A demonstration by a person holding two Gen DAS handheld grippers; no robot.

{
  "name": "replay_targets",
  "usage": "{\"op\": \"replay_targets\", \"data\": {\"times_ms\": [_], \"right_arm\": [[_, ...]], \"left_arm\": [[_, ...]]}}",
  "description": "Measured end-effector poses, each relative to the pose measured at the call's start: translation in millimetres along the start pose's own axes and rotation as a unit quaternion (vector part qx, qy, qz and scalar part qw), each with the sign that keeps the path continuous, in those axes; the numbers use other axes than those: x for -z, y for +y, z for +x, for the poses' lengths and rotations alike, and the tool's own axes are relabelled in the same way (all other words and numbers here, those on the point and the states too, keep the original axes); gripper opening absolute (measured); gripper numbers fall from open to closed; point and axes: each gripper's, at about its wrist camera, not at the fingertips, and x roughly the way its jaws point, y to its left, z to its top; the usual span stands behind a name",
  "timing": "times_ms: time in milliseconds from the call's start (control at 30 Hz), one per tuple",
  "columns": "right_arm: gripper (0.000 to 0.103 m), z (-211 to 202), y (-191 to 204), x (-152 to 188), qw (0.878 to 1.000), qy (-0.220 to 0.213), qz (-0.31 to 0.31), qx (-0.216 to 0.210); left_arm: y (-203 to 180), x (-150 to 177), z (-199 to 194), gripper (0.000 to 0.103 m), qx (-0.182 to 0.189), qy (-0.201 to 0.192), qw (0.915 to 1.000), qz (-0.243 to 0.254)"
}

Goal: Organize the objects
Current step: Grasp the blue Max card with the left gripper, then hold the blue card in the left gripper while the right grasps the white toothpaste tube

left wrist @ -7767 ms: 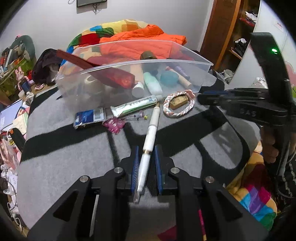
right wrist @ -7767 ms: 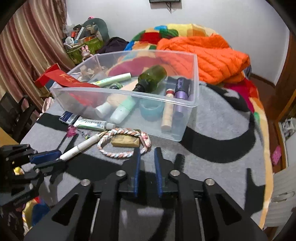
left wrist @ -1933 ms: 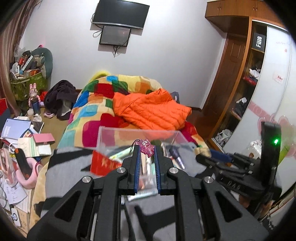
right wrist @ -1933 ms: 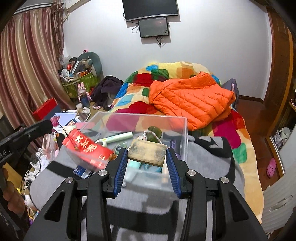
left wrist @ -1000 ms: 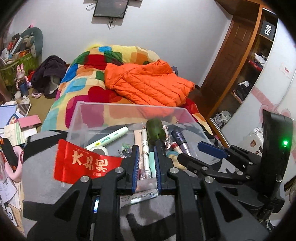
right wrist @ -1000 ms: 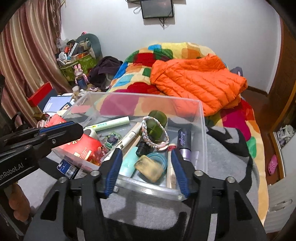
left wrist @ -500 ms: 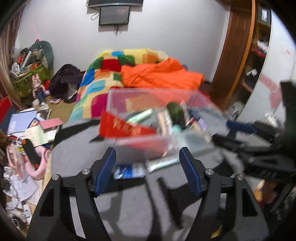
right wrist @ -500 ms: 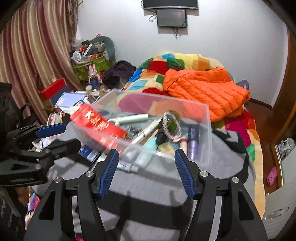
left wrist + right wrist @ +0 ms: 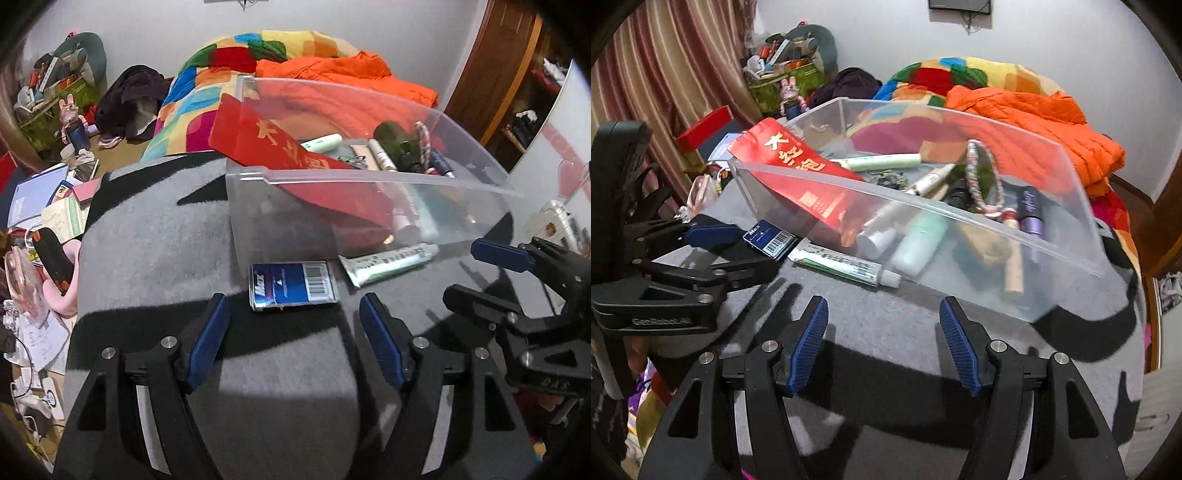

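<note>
We noted both claws, left gripper (image 9: pixel 293 328) and right gripper (image 9: pixel 882 332), spread apart and holding nothing over grey-black blanket (image 9: pixel 155 236). Clear bin (image 9: pixel 369 184) sat centre frame; blue staple box (image 9: pixel 293 286) and toothpaste tube (image 9: pixel 388 262) lay beside it. Orange jacket (image 9: pixel 1034 110) upper right.

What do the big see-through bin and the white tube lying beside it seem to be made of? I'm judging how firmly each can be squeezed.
The large clear rectangular bin looks like thin rigid plastic, glossy: its contents show through and its rim catches light. The white-and-green printed tube looks like soft plastic or laminate, with a flat crimped end and a white cap; which one is unclear.
</note>
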Motion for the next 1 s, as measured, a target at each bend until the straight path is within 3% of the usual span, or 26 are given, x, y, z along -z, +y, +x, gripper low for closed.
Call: {"op": "replay_targets", "data": {"times_ms": [33, 100, 167, 400, 500, 567, 767, 900, 1000], "right_arm": [[0.057, 2.9, 0.8, -1.4, 1.000, 0.001, -0.001, -0.002], [0.055, 7.5, 3.1, -4.3, 1.000, 0.003, -0.006, -0.005], [0.054, 11.5, 5.7, -7.5, 1.000, 0.004, -0.010, -0.003], [0.054, 17.9, 15.3, -11.1, 1.000, 0.003, -0.025, -0.010], [0.046, 16.7, 21.4, -9.4, 0.999, 0.002, -0.041, -0.012], [0.037, 15.3, 24.3, -7.2, 0.998, 0.009, -0.050, -0.036], [0.035, -3.2, 36.8, 13.1, 0.993, 0.015, -0.099, -0.067], [0.035, -6.6, 33.1, 13.1, 0.994, 0.006, -0.102, -0.030], [0.036, 6.9, 18.1, 1.4, 0.997, 0.020, -0.063, -0.025]], "left_arm": [[0.0, -1.4, 2.0, 0.072, -0.007, 0.001, 1.0000, -0.001], [-1.1, -3.4, 1.2, 0.053, -0.019, -0.007, 0.9998, 0.002], [-3.2, -3.3, 0.1, 0.048, -0.009, -0.007, 0.9999, 0.007], [-7.1, 4.4, -5.4, 0.047, 0.000, -0.018, 0.9997, 0.015], [-12.2, 6.4, -5.5, 0.047, -0.002, -0.020, 0.9995, 0.023], [-13.9, 8.2, -6.7, 0.047, 0.013, -0.020, 0.9995, 0.021], [-23.0, 22.5, -20.3, 0.047, 0.040, -0.028, 0.9984, 0.028], [-21.8, 25.4, -32.5, 0.047, 0.023, -0.043, 0.9983, 0.030], [-14.9, 17.2, -30.7, 0.047, -0.010, -0.042, 0.9988, 0.022]]}}
